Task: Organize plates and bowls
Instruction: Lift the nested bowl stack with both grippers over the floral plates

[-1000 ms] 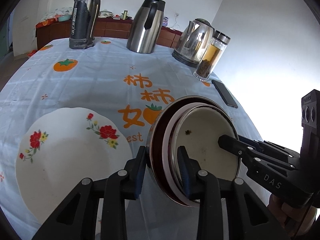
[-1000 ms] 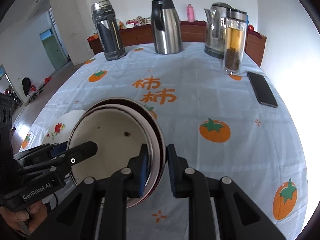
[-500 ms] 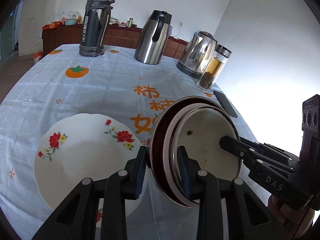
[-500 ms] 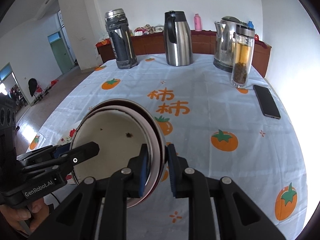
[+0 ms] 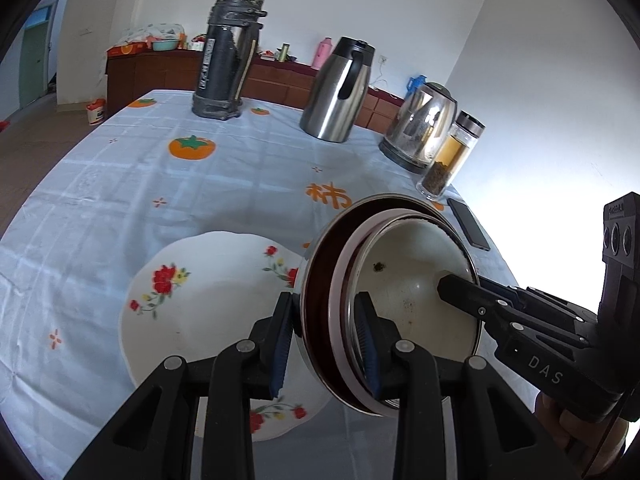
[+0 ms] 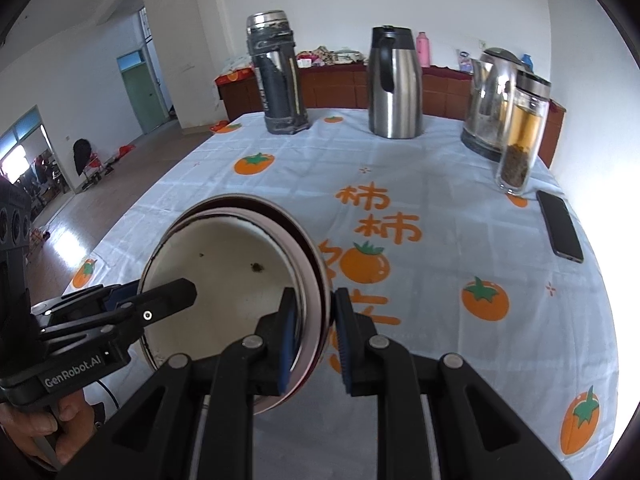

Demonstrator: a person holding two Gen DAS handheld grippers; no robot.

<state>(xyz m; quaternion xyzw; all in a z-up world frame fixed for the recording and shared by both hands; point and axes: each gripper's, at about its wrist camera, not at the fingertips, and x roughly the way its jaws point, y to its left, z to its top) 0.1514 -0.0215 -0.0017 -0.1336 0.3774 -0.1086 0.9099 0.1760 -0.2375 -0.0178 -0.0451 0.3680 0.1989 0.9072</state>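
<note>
A stack of nested bowls, steel outside with a cream inner bowl, hangs above the table, held from both sides. My left gripper is shut on the stack's left rim. My right gripper is shut on its right rim; the stack also shows in the right wrist view. A white plate with red flowers lies flat on the tablecloth, below and left of the stack. In the right wrist view the plate is hidden behind the bowls.
At the far edge of the table stand a dark thermos, a steel carafe, an electric kettle and a glass tea bottle. A black phone lies at the right. The tablecloth has orange persimmon prints.
Both grippers have lifted the bowl stack higher and carried it left, so it now hangs closer to the flowered plate. The grips have not changed.
</note>
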